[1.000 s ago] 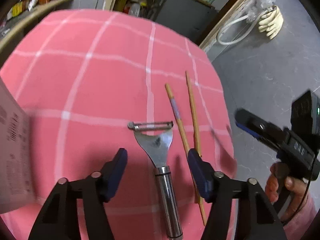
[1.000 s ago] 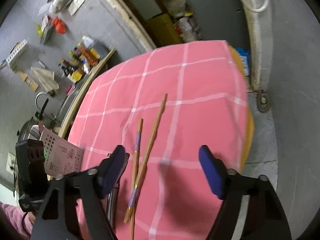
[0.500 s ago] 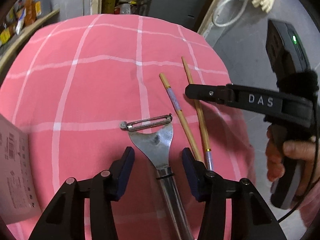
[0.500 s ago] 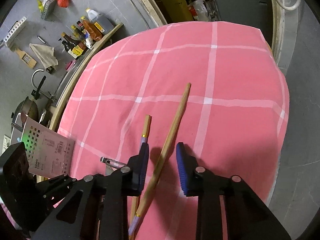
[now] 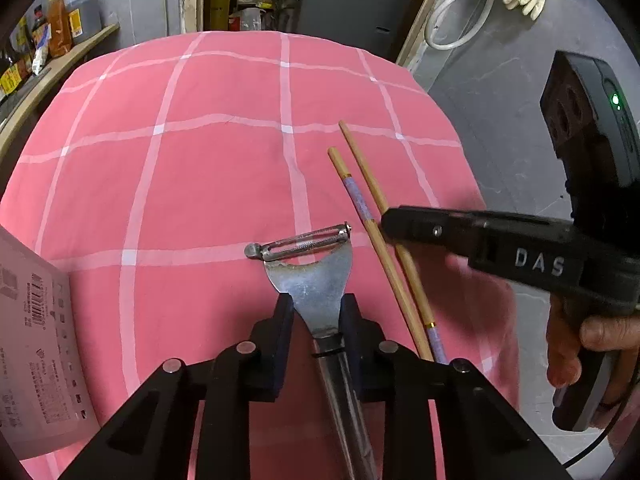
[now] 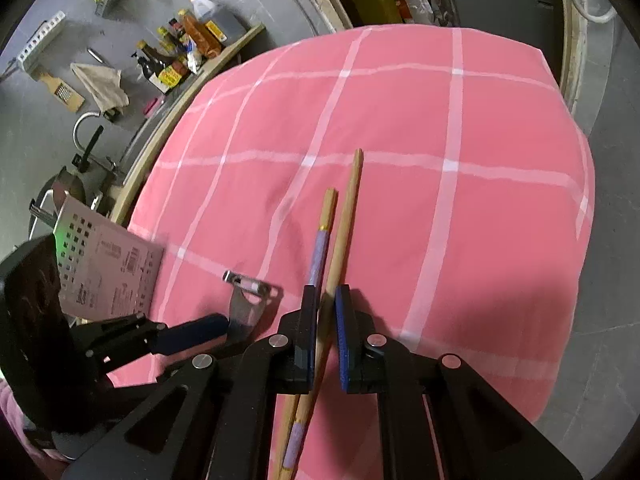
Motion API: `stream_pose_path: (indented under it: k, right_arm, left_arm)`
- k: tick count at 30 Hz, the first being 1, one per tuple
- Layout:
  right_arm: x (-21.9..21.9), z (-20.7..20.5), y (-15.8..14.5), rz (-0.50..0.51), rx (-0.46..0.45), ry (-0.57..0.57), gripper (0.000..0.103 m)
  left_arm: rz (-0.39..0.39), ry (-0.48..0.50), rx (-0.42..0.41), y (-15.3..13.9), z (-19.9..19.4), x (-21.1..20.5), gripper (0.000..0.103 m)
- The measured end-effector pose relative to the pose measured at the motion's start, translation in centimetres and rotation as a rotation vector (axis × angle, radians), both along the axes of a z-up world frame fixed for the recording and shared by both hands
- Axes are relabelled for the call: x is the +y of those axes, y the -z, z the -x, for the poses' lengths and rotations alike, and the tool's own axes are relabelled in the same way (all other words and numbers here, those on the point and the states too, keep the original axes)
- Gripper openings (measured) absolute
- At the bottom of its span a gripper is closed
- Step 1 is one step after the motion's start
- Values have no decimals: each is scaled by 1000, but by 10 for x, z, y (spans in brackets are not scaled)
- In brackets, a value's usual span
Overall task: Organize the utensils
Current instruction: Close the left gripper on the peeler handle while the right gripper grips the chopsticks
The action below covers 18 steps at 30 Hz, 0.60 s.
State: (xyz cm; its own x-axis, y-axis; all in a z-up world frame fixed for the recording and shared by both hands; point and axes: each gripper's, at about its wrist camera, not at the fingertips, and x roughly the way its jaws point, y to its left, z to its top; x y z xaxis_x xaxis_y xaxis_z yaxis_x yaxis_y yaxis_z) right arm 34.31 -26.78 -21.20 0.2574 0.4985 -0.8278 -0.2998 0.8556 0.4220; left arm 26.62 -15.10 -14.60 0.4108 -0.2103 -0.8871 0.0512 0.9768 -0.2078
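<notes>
Your left claw (image 5: 316,316) is closing on the peeler (image 5: 308,264): both pads sit against the narrow neck of the blade plate, just above the handle. The peeler lies flat on the pink checked cloth (image 5: 208,184) that covers the table, blade bar pointing away from you.

Your right claw (image 6: 326,332) is closing too, now narrow, with one chopstick (image 6: 344,224) between its pads; the left pad touches it, while a thin gap shows at the right pad. The second chopstick (image 6: 322,240), the one with a purple band, lies just beside it on the left, outside the pads, its near end crossing under the first. Both chopsticks rest on the cloth just right of the peeler.

A printed card (image 5: 36,360) sits at the cloth's left edge. Your right hand (image 5: 580,344) wraps the right claw's handle.
</notes>
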Motion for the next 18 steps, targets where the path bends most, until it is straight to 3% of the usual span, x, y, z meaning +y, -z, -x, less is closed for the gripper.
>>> stream_pose_path:
  k: [2, 4, 9, 18]
  right_arm:
    - [2, 1, 0, 11, 10, -4, 9]
    - [4, 1, 1, 33, 14, -9, 9]
    - [10, 1, -1, 75, 15, -22, 10]
    - [23, 10, -5, 129, 13, -55, 23]
  left_arm:
    - [4, 3, 1, 0, 0, 1, 20]
    - [9, 15, -3, -4, 2, 1, 12]
    - [28, 24, 8, -4, 3, 5, 12]
    - [49, 6, 33, -2, 9, 18, 12]
